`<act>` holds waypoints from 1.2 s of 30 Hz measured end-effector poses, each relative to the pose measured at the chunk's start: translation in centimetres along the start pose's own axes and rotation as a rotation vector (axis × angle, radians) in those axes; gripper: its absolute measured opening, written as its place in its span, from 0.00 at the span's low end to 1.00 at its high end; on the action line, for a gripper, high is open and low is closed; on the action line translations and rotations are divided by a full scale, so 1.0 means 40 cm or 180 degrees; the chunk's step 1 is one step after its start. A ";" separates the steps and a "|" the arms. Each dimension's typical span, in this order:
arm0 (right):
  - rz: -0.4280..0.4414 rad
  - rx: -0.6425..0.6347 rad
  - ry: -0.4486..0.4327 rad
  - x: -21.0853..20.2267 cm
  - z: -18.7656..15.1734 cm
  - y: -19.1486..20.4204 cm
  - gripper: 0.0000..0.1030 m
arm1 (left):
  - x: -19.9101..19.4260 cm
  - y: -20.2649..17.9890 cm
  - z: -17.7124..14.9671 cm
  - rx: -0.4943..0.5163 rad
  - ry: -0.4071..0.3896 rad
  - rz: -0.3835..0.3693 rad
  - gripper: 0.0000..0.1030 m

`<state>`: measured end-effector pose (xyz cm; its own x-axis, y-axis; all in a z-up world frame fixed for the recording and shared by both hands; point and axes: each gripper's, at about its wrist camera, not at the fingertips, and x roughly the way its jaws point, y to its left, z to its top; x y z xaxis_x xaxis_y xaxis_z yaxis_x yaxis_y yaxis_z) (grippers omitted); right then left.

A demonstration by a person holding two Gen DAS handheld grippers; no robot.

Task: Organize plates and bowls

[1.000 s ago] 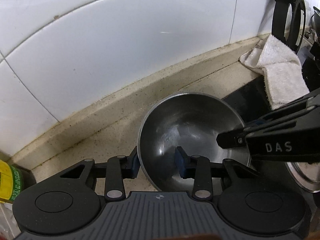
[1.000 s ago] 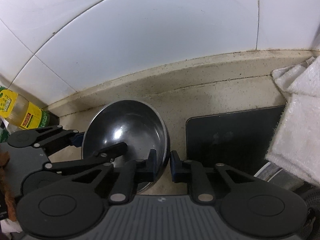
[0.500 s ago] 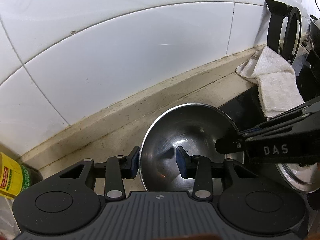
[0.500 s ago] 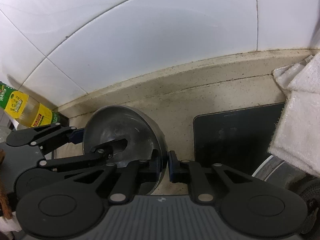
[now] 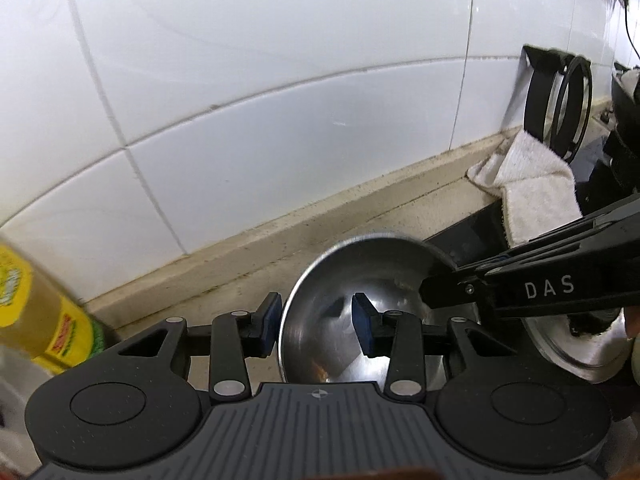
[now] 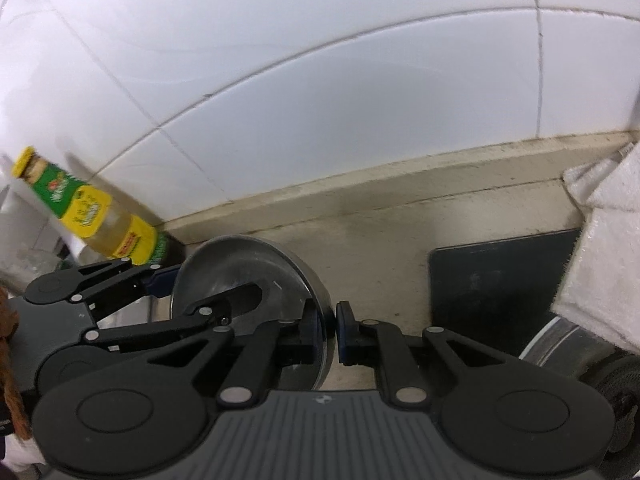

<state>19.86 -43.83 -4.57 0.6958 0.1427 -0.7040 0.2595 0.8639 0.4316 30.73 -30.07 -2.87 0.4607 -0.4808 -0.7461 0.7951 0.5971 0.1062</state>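
Observation:
A steel bowl (image 5: 372, 268) hangs tilted above the beige counter, held from two sides. My left gripper (image 5: 316, 324) straddles its left wall, one blue pad outside and one inside, shut on it. In the left wrist view my right gripper (image 5: 434, 292) comes in from the right onto the far rim. In the right wrist view the bowl (image 6: 240, 260) sits at lower left, and my right gripper (image 6: 328, 334) is shut on its right rim, pads close together. There the left gripper (image 6: 208, 286) reaches in from the left.
A yellow-labelled bottle (image 6: 96, 216) stands at the left by the tiled wall. A black slab (image 6: 496, 280) lies on the counter at right, with a white towel (image 6: 608, 248) over its edge and a steel lid (image 5: 580, 348) nearby. A black ring rack (image 5: 556, 104) stands far right.
Both grippers have risen with the bowl between them, and the counter now lies further below. The bottle at the left has come more into view.

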 end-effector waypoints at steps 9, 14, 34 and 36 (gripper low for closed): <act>0.0370 -0.0317 0.0042 -0.058 -0.044 0.137 0.12 | -0.164 0.035 -0.066 -0.0124 -0.0170 0.0201 0.46; 0.0511 -0.0447 0.0084 -0.074 -0.074 0.213 0.12 | -0.219 0.065 -0.108 -0.0332 -0.0170 0.0299 0.46; 0.0452 -0.0767 0.0327 0.016 -0.141 0.312 0.18 | -0.221 0.111 -0.248 -0.0531 -0.0012 0.0535 0.62; 0.0483 -0.0725 0.0322 0.010 -0.135 0.307 0.18 | -0.227 0.106 -0.251 -0.0501 -0.0046 0.0549 0.65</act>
<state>19.69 -30.57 -2.60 0.6419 0.3161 -0.6986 -0.0074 0.9136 0.4066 25.97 -16.73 -2.23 0.5910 -0.3714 -0.7161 0.6332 0.7636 0.1266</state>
